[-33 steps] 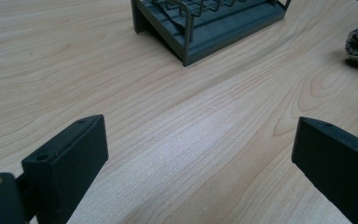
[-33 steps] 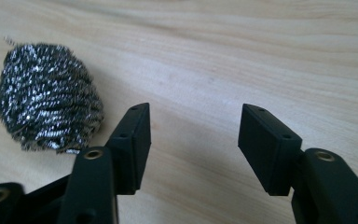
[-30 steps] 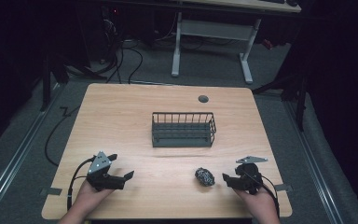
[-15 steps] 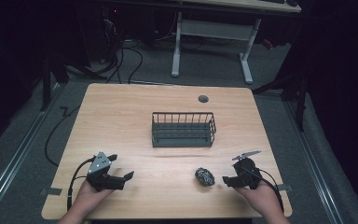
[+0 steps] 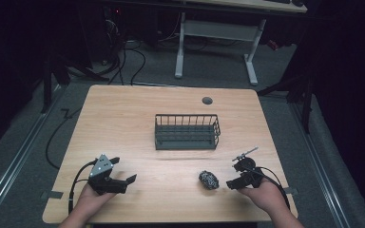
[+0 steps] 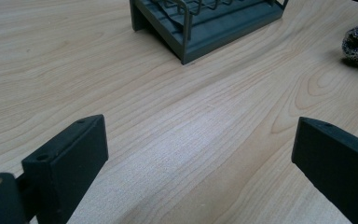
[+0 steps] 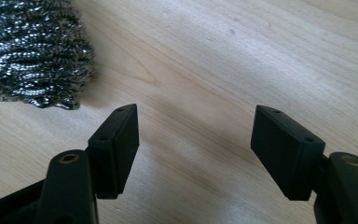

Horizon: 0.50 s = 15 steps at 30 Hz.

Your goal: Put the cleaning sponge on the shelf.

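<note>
Black two-jaw left gripper (image 5: 123,180) is seen at the lower left of the high view, its jaws spread wide over bare wood with nothing between them. A light wooden table (image 5: 123,123) carries everything. At the centre of the frame a dark grey wire basket (image 5: 187,131) is set, empty as far as can be told. Right of centre, low in the frame, a ball of silvery steel-wool scourer (image 5: 209,179) is lying on the tabletop, well apart from the basket. Just beside it, the right gripper (image 5: 233,183) is pointed at it; its jaws have just been opening and nothing is held between them. In the right gripper view the scourer (image 7: 32,51) is placed at the upper left, ahead of the pads. An approach for pickup is judged to be in hand. Next, the jaws must be brought around the scourer and closed.
</note>
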### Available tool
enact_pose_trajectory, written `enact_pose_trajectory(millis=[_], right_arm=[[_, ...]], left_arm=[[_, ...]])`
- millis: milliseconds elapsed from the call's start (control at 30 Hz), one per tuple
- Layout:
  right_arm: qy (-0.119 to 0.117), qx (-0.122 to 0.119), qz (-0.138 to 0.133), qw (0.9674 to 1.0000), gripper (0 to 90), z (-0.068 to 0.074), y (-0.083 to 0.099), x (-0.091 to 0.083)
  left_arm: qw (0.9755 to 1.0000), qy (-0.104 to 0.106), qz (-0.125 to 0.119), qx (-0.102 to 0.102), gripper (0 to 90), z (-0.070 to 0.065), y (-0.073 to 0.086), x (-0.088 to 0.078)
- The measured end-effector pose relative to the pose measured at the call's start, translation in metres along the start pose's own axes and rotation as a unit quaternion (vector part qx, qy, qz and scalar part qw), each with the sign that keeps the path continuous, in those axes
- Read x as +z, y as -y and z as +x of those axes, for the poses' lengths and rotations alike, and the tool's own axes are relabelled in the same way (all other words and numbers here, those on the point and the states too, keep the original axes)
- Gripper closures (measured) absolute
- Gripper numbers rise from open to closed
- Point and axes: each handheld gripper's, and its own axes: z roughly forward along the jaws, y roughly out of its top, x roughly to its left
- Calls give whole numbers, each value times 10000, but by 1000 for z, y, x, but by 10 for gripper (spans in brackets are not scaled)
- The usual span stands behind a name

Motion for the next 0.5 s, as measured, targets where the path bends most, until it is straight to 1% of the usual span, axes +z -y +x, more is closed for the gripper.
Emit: enact_pose_trajectory(millis=[33, 67, 133, 233, 267, 333, 367, 400, 500], right_arm=[[-59, -48, -8, 10000, 320, 0, 0, 1], [-70, -78, 87, 9999, 315, 2, -2, 1], [-89, -89, 110, 9999, 312, 2, -2, 1], [-154, -147, 289, 9994, 298, 4, -4, 1], [-168, -219, 347, 9990, 295, 5, -5, 0], [-190, -226, 376, 9989, 289, 6, -5, -1], [-217, -225, 449, 9985, 273, 6, -6, -2], [-211, -271, 556, 9979, 262, 6, -6, -3], [-177, -303, 600, 9976, 253, 8, -7, -4]], left_arm=[[10000, 1, -3, -5, 42, 0, 0, 0], [10000, -2, -11, 5, 42, 0, 0, 0], [10000, 1, 1, 11, 42, 0, 0, 0], [10000, 23, 10, 33, 42, -2, 0, 0], [10000, 27, 22, 44, 42, -2, 0, 0], [10000, 34, 32, 40, 42, -2, 0, 1], [10000, 37, 33, 38, 42, -2, 0, 1], [10000, 38, 33, 39, 42, -2, 0, 1], [10000, 41, 32, 35, 42, -1, 0, 1]])
